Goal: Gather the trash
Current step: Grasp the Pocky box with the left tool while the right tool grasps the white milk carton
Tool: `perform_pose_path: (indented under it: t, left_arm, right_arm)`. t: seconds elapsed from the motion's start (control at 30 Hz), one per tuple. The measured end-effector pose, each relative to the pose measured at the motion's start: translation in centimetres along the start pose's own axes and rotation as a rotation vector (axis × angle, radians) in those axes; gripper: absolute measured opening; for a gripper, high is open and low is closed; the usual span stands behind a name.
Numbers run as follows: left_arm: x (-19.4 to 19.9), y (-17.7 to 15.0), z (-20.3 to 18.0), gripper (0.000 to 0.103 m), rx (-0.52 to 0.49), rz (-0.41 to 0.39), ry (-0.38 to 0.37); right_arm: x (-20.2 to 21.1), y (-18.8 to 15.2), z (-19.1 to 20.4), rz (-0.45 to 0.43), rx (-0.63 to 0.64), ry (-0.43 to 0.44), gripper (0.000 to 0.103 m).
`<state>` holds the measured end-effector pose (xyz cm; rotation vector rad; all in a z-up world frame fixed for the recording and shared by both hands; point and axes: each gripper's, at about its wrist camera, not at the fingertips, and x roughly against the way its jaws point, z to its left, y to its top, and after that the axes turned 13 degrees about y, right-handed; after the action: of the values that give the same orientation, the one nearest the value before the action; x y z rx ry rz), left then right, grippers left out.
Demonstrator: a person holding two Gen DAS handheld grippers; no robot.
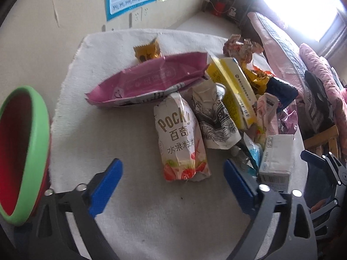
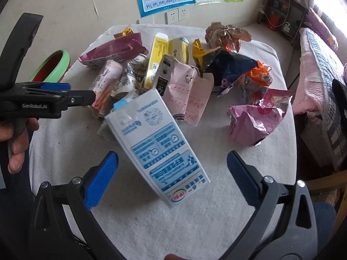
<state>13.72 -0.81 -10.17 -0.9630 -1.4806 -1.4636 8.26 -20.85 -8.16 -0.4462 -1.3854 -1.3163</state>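
We hold both tongs open and empty: the Pocky packet (image 1: 181,138) lies lengthwise just ahead between the left gripper (image 1: 173,179) jaws, the milk carton (image 2: 158,149) before the right gripper (image 2: 172,177).

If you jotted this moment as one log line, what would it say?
task: collect trash | left gripper: jaws open, over Pocky wrapper | right gripper: jaws open, astride white carton | bin: left of pile

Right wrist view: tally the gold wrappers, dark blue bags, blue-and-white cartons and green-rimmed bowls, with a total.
Gold wrappers: 2
Dark blue bags: 1
Blue-and-white cartons: 1
Green-rimmed bowls: 1
Total: 5
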Motion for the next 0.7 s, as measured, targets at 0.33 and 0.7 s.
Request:
perform_pose_path:
  t: [0.33, 0.7]
  left_arm:
    - [-2.3, 0.6, -0.9, 0.061, -0.028, 0.051, -0.031]
    - [-2.2, 0.8, -2.2, 0.043, -0.038, 0.042, -0.064]
  right_arm:
    - [-1.7, -0.2, -0.1, 0.029, 0.010, 0.051, 0.079]
    - [-2.1, -0.1, 0.5, 0.021, 0.014, 0.047, 0.071]
